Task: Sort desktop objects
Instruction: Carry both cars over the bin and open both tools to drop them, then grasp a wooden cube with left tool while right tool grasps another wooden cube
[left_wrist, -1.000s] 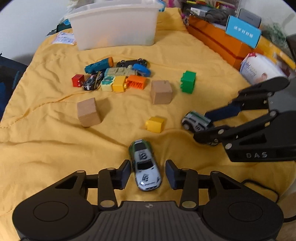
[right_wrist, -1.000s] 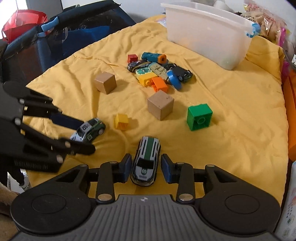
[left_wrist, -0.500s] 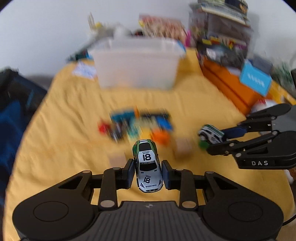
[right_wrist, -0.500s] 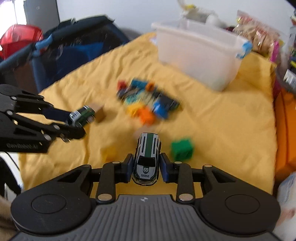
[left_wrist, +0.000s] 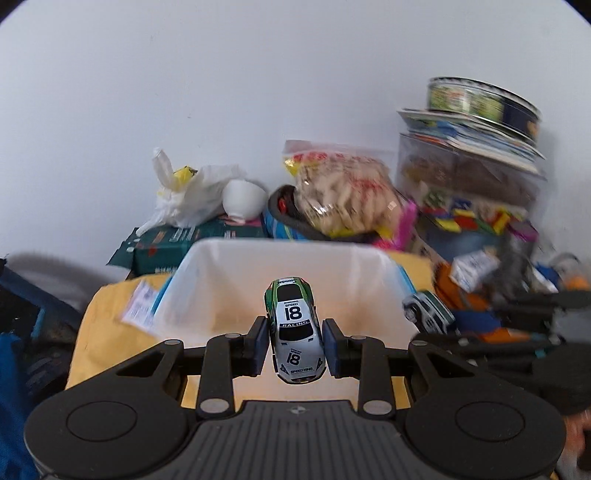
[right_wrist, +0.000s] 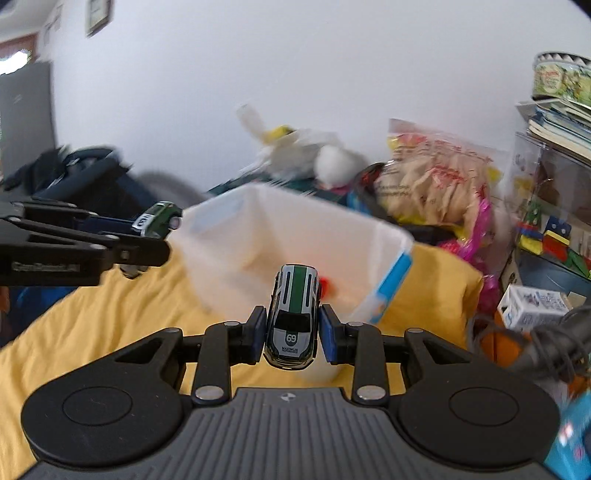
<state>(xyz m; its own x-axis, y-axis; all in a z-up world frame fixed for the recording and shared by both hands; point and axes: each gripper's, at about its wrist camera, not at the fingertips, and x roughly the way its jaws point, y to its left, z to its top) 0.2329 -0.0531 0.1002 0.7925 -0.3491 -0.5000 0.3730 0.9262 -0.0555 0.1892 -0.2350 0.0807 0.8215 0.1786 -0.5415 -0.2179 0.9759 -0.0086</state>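
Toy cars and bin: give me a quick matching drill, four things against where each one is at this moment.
Things:
1. car 18
2. car 69
3. bin
4. snack bag

Places:
a. behind the bin, by the wall
b. clamped in the right tongs
c. on the yellow cloth, open side up
d. clamped in the left tongs

Pairs: 1-d, 2-b, 3-c, 4-a
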